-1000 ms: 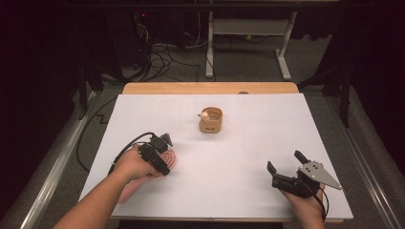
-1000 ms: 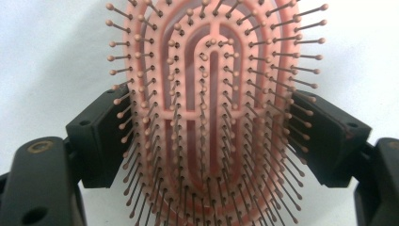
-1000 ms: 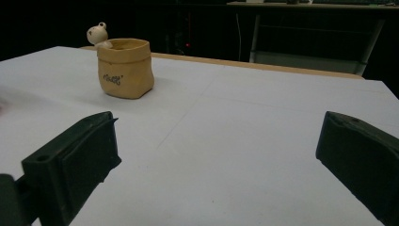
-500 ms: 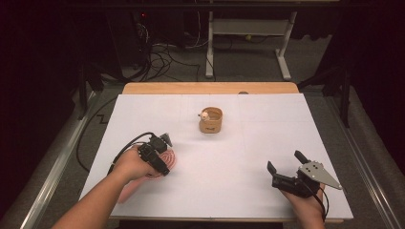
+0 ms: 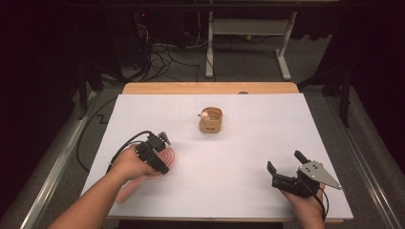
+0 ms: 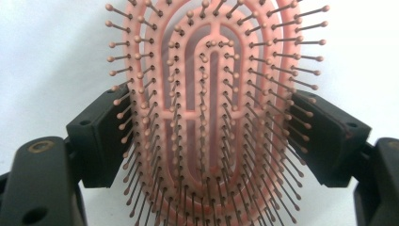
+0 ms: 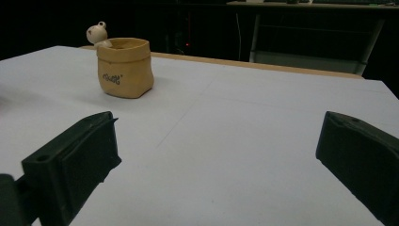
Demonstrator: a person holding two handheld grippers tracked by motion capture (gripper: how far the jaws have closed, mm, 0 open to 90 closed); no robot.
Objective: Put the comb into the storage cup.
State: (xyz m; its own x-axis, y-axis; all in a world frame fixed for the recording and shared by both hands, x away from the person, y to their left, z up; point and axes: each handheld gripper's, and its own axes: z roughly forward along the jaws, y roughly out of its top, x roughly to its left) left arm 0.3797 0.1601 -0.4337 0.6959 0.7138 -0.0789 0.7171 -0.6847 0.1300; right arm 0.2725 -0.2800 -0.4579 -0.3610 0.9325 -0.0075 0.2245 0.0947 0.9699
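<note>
Nothing had shifted since the earlier high views: both of your hands sat where they had been a second before, and the pink hairbrush point(image 5: 165, 157) and the tan pot point(image 5: 210, 120) lay in the same spots on the white table point(image 5: 239, 157).

Your left gripper point(image 5: 157, 151) was near the table's left edge, toward the near side, and it was clamped across the hairbrush. From above, the brush head peeked out beside the gripper while its handle ran back under your left hand point(image 5: 126, 164) toward the near edge. The left gripper view told you what the high view could not: the hairbrush point(image 6: 211, 117) lay bristles-up between the two black jaws, and each jaw pressed in among the bristles against the side of the oval head, so the left gripper point(image 6: 211, 134) had a grip on it at that wide setting.

Your right gripper point(image 5: 286, 169) rested near the table's near right corner, jaws spread wide with nothing between them. The right gripper view confirmed bare white table between the jaws of the right gripper point(image 7: 216, 150), and showed detail the high view blurred: the tan pot point(image 7: 124, 68) stood upright, well apart from the jaws, shaped like a little sack with dark lettering on its front and a small pale figure point(image 7: 97, 33) perched at its rim. It stood near the middle of the table, toward the far edge.
</note>
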